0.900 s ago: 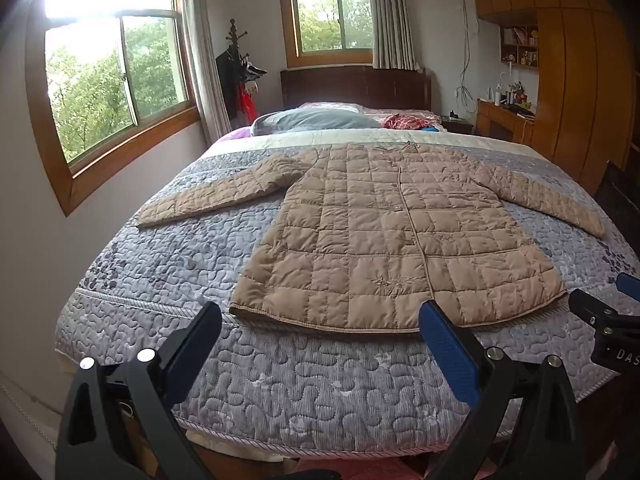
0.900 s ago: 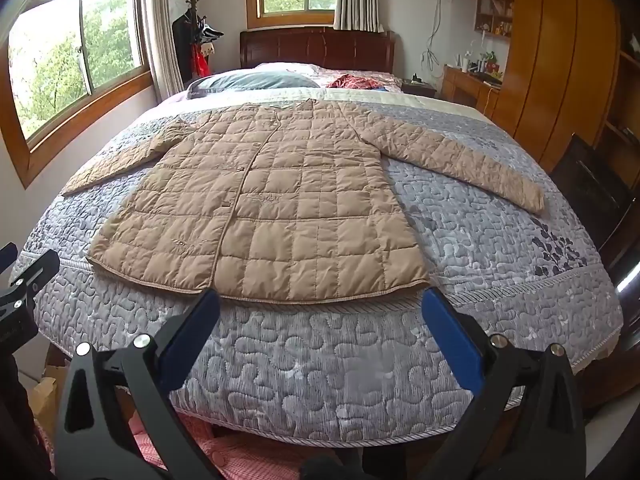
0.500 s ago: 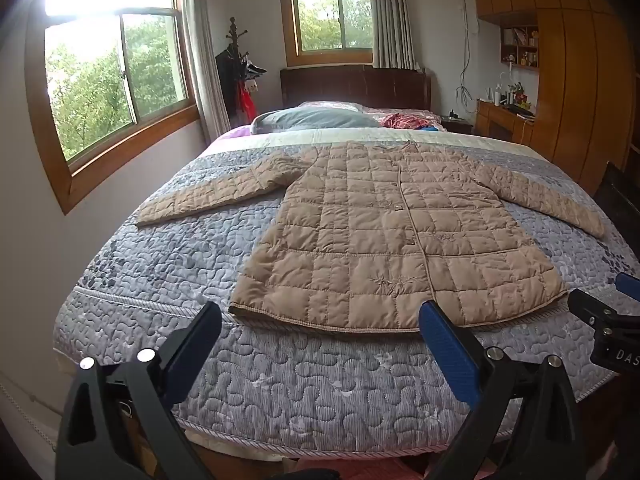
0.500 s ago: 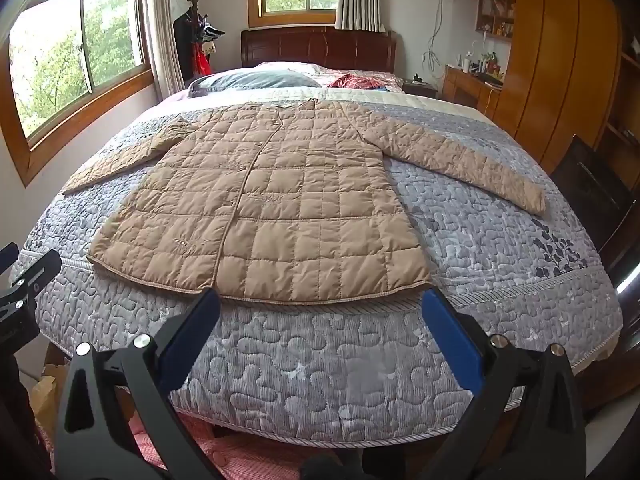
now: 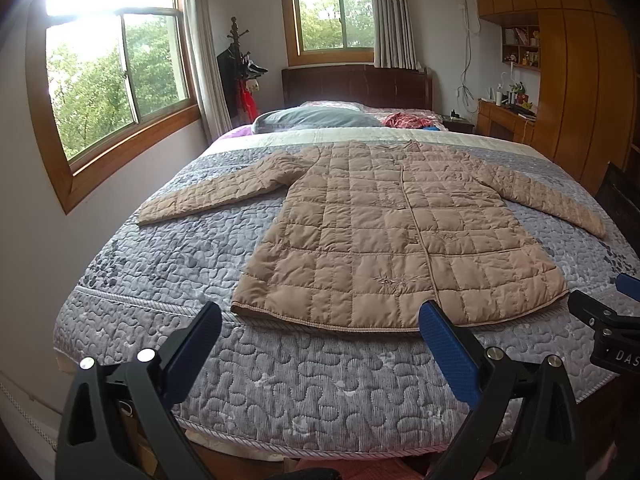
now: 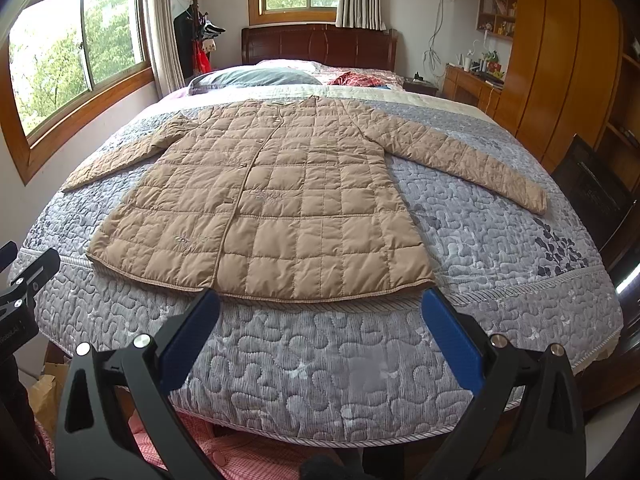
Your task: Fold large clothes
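**Quilted coat laid flat on bed; both grippers spread and empty**

The tan quilted coat (image 5: 384, 240) lies flat, front side up, in the centre of both frames. Both sleeves extend outward and downward to the left and right. The collar points toward the top of the frame; the hem runs across the lower middle, close to the near edge of the bed. The front closure runs down the coat's middle.

The coat rests on a grey quilted bedspread (image 5: 168, 256) that covers the bed and hangs over its near edge. A grey pillow (image 5: 316, 118) and a red patterned cloth (image 5: 408, 120) lie beyond the collar, in front of the dark wooden headboard (image 5: 356, 84).

Left gripper (image 5: 316, 340): jaws fully spread, blue pads on either side of the lower frame, nothing between them. It hovers short of the hem, not touching the coat.

Right gripper (image 6: 316, 330): jaws fully spread, nothing between them, positioned just short of the hem.

An open wall shelf (image 5: 520, 46) at upper right holds small items, too small to identify. A wooden wardrobe (image 5: 576, 92) stands at right. Windows (image 5: 116, 80) occupy the upper left, with a coat stand (image 5: 240, 64) between them.
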